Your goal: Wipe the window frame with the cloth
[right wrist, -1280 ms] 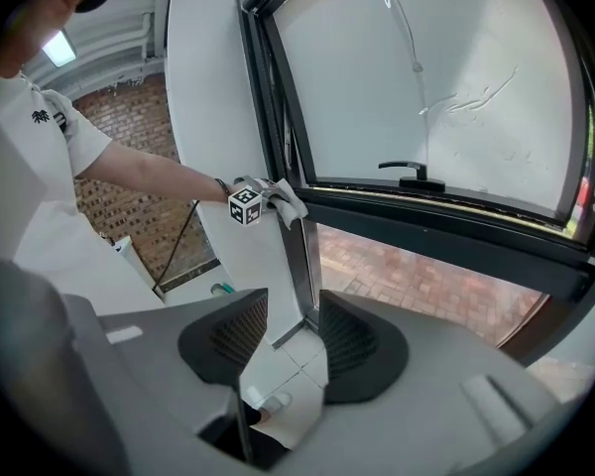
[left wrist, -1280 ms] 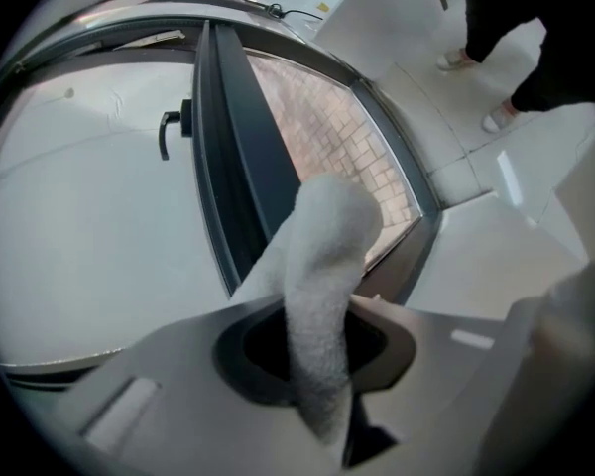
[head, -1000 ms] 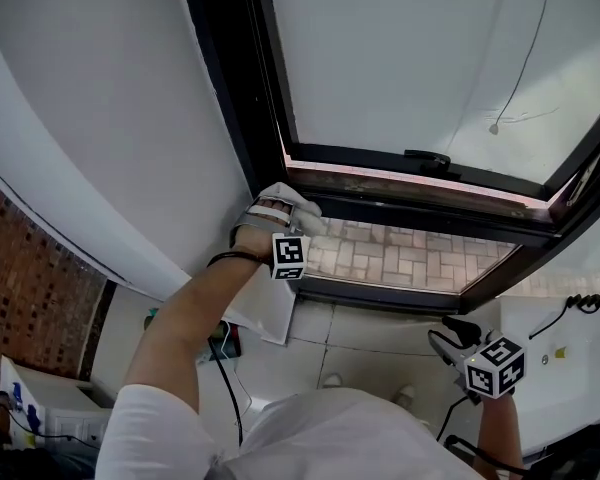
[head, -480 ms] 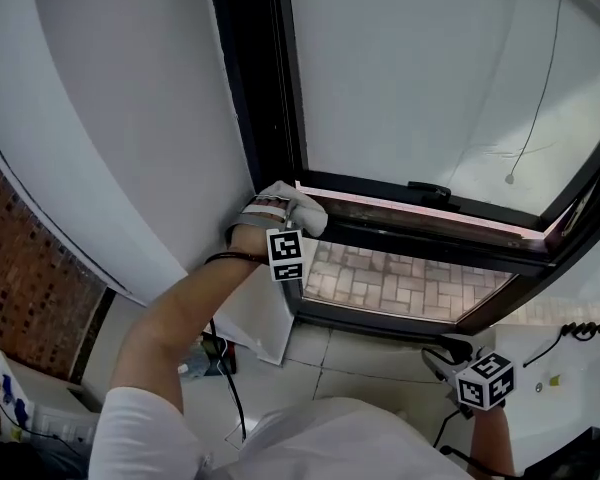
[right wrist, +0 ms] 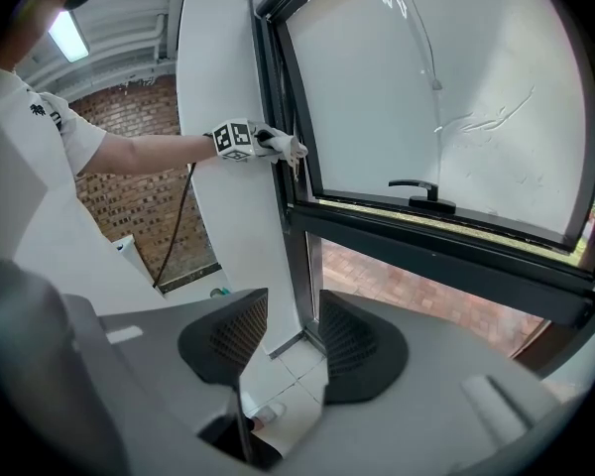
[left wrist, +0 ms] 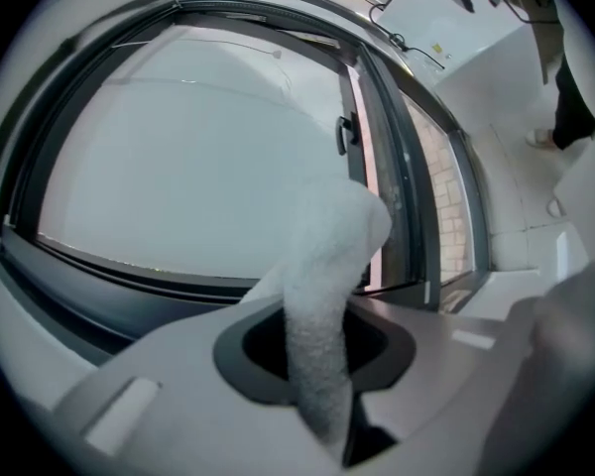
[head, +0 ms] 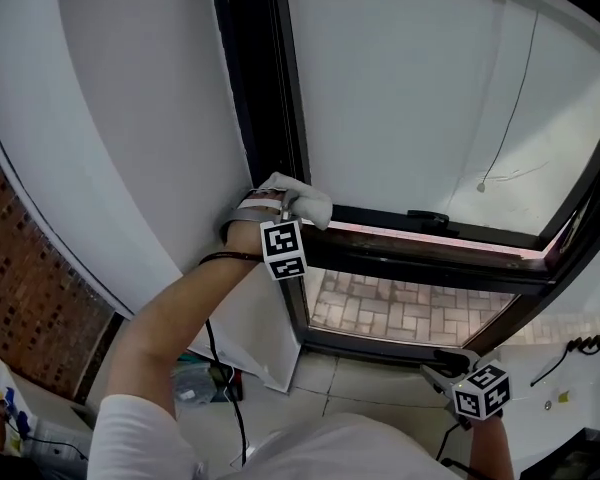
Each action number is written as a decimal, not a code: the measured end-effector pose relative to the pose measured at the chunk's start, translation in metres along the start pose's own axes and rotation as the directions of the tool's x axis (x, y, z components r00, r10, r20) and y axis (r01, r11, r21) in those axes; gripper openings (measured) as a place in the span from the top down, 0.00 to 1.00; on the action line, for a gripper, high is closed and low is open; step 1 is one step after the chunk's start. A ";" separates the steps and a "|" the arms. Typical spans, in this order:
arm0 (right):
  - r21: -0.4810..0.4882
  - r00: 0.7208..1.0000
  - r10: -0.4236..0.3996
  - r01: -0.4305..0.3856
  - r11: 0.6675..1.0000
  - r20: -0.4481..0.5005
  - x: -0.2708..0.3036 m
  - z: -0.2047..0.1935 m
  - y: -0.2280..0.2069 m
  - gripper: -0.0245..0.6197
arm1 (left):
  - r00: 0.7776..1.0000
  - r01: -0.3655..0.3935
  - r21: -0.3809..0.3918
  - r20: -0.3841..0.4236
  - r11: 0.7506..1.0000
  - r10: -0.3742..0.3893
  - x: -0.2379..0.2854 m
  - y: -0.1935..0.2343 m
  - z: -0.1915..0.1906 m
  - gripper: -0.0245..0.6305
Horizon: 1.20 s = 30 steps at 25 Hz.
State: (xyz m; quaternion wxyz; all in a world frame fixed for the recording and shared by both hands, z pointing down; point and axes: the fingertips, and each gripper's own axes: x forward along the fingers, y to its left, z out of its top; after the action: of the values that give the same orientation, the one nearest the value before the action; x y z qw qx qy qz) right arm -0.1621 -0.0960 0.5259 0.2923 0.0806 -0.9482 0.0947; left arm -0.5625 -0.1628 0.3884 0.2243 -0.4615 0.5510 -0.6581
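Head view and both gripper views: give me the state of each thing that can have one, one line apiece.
left gripper: shut on the cloth.
cloth: bunched, sticking up from the fingers, at the window frame's left upright.
right gripper: open, nothing between its fingers, held low.
window handle: lying level.

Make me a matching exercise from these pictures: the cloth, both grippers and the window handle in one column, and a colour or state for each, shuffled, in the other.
Column one:
1. cloth
2. right gripper
3. window handle
4. left gripper

Column two:
A. jaws apart, nothing between them
B. white
C. black, on the sash's lower rail
D. jaws shut, raised by the window frame

Pairs: 1-B, 2-A, 3-C, 4-D
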 end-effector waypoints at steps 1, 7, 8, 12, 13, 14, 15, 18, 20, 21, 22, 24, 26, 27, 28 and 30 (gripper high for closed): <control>0.001 1.000 0.002 -0.002 1.000 0.000 0.001 -0.001 0.000 0.71 | 1.000 -0.014 -0.010 0.005 1.000 0.014 -0.004 0.010 0.001 0.82; 0.006 1.000 0.008 -0.008 1.000 0.004 0.005 -0.001 -0.006 0.71 | 0.993 -0.110 -0.058 0.025 0.992 0.111 -0.023 0.085 0.011 0.82; 0.005 1.000 0.012 -0.012 1.000 0.006 0.007 0.000 -0.006 0.71 | 0.992 -0.123 -0.061 0.023 0.991 0.125 -0.027 0.098 0.010 0.82; 0.003 1.000 0.022 -0.022 1.000 0.013 0.012 0.004 -0.004 0.71 | 0.982 -0.186 -0.076 0.020 0.980 0.188 -0.046 0.153 0.010 0.82; 0.004 1.000 0.021 -0.022 1.000 0.013 0.011 0.004 -0.004 0.71 | 0.980 -0.196 -0.083 0.020 0.977 0.199 -0.051 0.166 0.011 0.82; 0.005 1.000 0.020 -0.020 1.000 0.014 0.010 0.004 -0.004 0.71 | 0.978 -0.207 -0.091 0.020 0.974 0.209 -0.056 0.180 0.012 0.82; 0.007 1.000 0.019 -0.019 1.000 0.017 0.010 0.004 -0.004 0.71 | 0.975 -0.218 -0.098 0.018 0.971 0.221 -0.061 0.194 0.012 0.82; 0.010 1.000 0.012 -0.012 1.000 0.022 0.010 0.004 -0.005 0.71 | 0.963 -0.266 -0.107 0.011 0.958 0.269 -0.078 0.241 0.013 0.82; 0.014 1.000 0.007 -0.007 1.000 0.021 0.009 0.002 -0.006 0.71 | 0.954 -0.298 -0.111 0.010 0.948 0.301 -0.088 0.271 0.015 0.82; 0.016 1.000 0.005 -0.005 1.000 0.021 0.009 0.001 -0.006 0.71 | 0.950 -0.309 -0.111 0.010 0.944 0.312 -0.092 0.286 0.015 0.82; 0.019 1.000 0.003 -0.003 1.000 0.021 0.009 0.001 -0.005 0.71 | 0.948 -0.316 -0.112 0.010 0.942 0.319 -0.097 0.300 0.015 0.82; 0.024 1.000 0.000 -0.001 1.000 0.020 0.009 -0.001 -0.005 0.71 | 0.943 -0.330 -0.115 0.008 0.937 0.333 -0.106 0.327 0.015 0.82; 0.029 1.000 -0.003 0.002 1.000 0.019 0.008 -0.002 -0.004 0.71 | 0.934 -0.355 -0.113 0.003 0.928 0.358 -0.118 0.356 0.014 0.82; 0.031 1.000 -0.005 0.005 0.999 0.019 0.007 -0.003 -0.005 0.71 | 0.928 -0.369 -0.113 0.002 0.922 0.372 -0.124 0.371 0.014 0.82; 0.034 1.000 -0.009 0.008 0.999 0.019 0.005 -0.004 -0.005 0.71 | 0.923 -0.382 -0.116 0.002 0.917 0.385 -0.130 0.387 0.013 0.82; 0.041 1.000 -0.018 0.017 0.999 0.021 0.003 -0.006 -0.005 0.71 | 0.912 -0.406 -0.132 -0.002 0.904 0.410 -0.143 0.418 0.013 0.82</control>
State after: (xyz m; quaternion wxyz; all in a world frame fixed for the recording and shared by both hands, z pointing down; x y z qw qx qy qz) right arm -0.1601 -0.1001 0.5330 0.2813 0.0957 -0.9484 0.1105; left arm -0.5725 -0.1769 -0.0529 0.3336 -0.3580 0.6739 -0.5535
